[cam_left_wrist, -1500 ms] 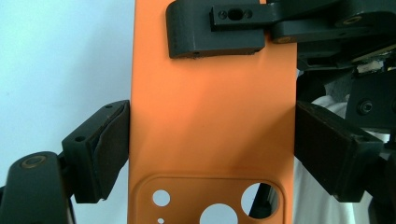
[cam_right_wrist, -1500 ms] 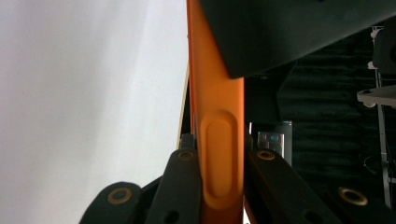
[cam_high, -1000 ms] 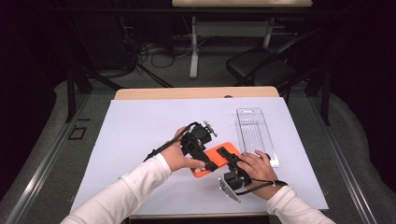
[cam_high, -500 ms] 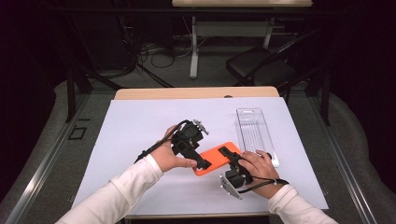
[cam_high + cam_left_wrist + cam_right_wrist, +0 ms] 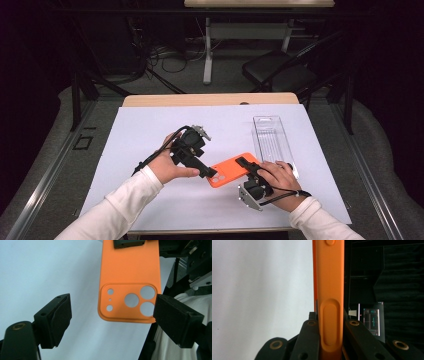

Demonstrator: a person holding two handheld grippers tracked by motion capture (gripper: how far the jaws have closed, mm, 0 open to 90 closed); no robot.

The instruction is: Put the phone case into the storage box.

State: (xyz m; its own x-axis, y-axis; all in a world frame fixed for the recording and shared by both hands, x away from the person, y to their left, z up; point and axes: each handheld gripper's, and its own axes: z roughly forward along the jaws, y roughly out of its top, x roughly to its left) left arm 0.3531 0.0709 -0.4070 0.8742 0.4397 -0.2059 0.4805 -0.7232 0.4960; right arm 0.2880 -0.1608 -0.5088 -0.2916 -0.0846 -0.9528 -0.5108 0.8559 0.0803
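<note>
Orange phone case [image 5: 231,169] held over the white table sheet [image 5: 150,130] by the right gripper [image 5: 248,167], with the left gripper [image 5: 205,171] at its camera end.

The right gripper's 2 jaws are pressed together on the case; in the right gripper view the case [image 5: 329,302] stands edge-on between them, its long side button facing the camera. In the left gripper view the left gripper [image 5: 112,315] has its jaws spread wide apart, gripping nothing, and the case's camera end [image 5: 128,285], with 3 large round cut-outs and 3 small holes, lies between and just beyond them. A clear plastic tray [image 5: 272,135] lies on the sheet just beyond the right hand [image 5: 280,175].
</note>
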